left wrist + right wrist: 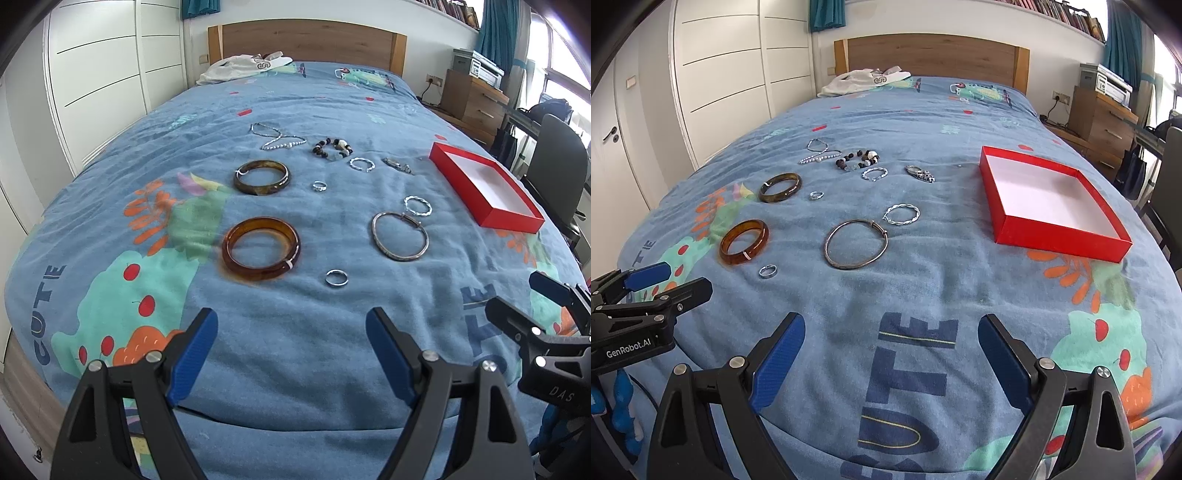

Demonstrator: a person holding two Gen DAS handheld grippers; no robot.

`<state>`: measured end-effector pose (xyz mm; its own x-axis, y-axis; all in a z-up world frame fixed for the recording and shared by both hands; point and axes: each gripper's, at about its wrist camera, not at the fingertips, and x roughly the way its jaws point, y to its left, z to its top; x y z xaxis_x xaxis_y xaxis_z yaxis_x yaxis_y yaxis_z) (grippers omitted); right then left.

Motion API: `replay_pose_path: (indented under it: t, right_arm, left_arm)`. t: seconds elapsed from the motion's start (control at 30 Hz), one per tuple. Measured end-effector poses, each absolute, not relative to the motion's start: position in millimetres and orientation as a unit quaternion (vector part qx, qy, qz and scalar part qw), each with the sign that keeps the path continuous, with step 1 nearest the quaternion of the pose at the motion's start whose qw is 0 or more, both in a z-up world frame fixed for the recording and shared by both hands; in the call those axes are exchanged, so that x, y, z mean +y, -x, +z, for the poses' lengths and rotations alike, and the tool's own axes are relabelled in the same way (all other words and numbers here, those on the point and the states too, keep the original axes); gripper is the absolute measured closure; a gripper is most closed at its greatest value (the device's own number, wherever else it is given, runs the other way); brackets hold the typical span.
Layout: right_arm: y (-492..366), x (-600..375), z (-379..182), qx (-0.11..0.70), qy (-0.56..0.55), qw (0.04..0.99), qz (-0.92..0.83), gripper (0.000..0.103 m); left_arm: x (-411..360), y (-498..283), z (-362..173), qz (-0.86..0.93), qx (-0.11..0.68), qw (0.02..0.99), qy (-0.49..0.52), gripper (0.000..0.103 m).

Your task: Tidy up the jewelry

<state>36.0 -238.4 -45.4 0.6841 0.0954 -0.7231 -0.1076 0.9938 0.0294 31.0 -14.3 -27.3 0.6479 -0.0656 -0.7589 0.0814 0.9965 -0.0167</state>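
Looking across the bed (923,288), nothing has gone into the red box (1067,236) yet; it sits empty on the right side of the blue blanket, well apart from most of the jewelry. Both sets of tongs hover low over the near edge, the left tongs (291,347) and the right tongs (892,350) each spread wide and holding nothing.

The soft, rumpled blanket looks like the main trouble. Anything pressed down on it will sink, so the blue pads may pinch fabric along with metal and drag the cloth, shifting the neighbours.

The amber bangle (261,248) and the darker brown bangle (262,177) are thick and glossy; gripped across the rim they could squirt out sideways. The big silver bangle (856,244) lies just beside the twisted silver bracelet (902,214), seemingly touching at the clasp, so lifting one may hook and tow the other. The pearl strand (275,137) and the beaded bracelet (332,147) lie close together at the far end; a limp strand could dangle, snag, or slide off the pads on the way to the box. A second small twisted bracelet (362,164) and a silver charm piece (920,173) sit near them.

The rings worry me most: the plain band (336,277) nearest the tongs and the little stone ring (319,186) lie flat in the pile, easy to press under or flick away and lose in a fold.
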Motion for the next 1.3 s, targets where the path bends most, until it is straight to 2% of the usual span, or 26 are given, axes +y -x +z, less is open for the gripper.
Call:
replay_pose_path:
  t: [0.33, 0.47, 1.3]
  right_arm:
    - [-44.8, -236.7, -46.7, 0.391, 0.01, 0.918, 0.063, 0.01]
    - [-48.0, -239.1, -47.6, 0.392, 0.009, 0.917, 0.068, 0.016]
    - [-69.7, -259.1, -47.4, 0.384, 0.002, 0.918, 0.093, 0.017]
  left_arm:
    - [-15.6, -34.7, -31.4, -0.049, 0.418, 0.907, -0.007, 0.022]
    - [-18.5, -37.9, -32.5, -0.054, 0.419, 0.906, -0.009, 0.022]
    - [-48.2, -62.6, -41.7, -0.079, 0.43, 0.899, -0.029, 0.023]
